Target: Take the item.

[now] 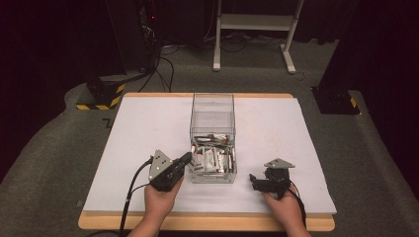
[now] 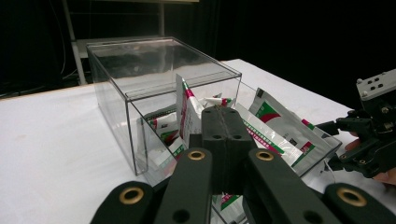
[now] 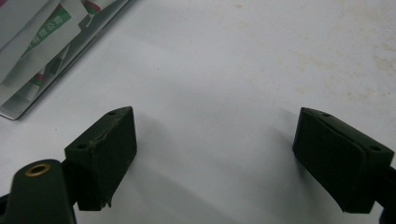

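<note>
A clear plastic box (image 1: 212,103) stands in the middle of the white table, with several white, green and red sachets (image 1: 213,159) heaped in its near half. My left gripper (image 1: 187,157) is at the box's near left corner, jaws pressed together with nothing visible between them. In the left gripper view the shut gripper (image 2: 224,116) points at the box (image 2: 112,102) and its sachets (image 2: 275,135). My right gripper (image 1: 253,179) sits low over the table right of the box, open. In the right gripper view its tips (image 3: 215,135) are wide apart over bare table, with sachets (image 3: 32,32) at top left.
The white sheet (image 1: 148,128) covers a wooden table (image 1: 207,222). The box's far half holds nothing. A white frame (image 1: 257,22) and cables lie on the floor beyond. The right gripper (image 2: 341,140) shows at the right of the left gripper view.
</note>
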The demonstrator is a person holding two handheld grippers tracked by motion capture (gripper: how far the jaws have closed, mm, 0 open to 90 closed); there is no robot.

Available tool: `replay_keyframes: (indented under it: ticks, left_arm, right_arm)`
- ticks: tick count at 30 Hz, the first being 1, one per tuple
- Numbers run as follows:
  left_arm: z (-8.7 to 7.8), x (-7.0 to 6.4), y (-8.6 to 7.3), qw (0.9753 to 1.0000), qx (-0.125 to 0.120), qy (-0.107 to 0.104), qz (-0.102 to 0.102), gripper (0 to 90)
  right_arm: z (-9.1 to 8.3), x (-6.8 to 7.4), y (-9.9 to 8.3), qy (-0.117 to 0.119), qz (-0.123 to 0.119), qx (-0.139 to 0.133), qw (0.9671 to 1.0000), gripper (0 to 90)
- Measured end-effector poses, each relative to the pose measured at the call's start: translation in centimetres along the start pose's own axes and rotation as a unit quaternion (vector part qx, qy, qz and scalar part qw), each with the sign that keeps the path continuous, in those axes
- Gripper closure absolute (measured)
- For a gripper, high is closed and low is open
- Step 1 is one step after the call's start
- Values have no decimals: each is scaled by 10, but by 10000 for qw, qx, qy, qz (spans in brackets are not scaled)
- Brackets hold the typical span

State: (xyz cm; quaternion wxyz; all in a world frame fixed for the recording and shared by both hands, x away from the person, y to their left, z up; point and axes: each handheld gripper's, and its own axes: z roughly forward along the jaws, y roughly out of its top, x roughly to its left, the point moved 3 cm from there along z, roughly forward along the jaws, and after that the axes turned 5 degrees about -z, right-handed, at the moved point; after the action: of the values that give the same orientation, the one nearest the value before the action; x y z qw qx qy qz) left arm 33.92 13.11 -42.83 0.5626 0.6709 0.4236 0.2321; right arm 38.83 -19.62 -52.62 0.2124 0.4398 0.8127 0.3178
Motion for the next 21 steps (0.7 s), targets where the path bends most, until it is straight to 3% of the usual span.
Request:
replay_keyframes:
  ticks: [21]
  left_arm:
    - [-8, 2, 9, 9998, -189, 5, 16, 900]
  right_arm:
    - [0, 0, 0, -1, -1, 1, 10000, 133]
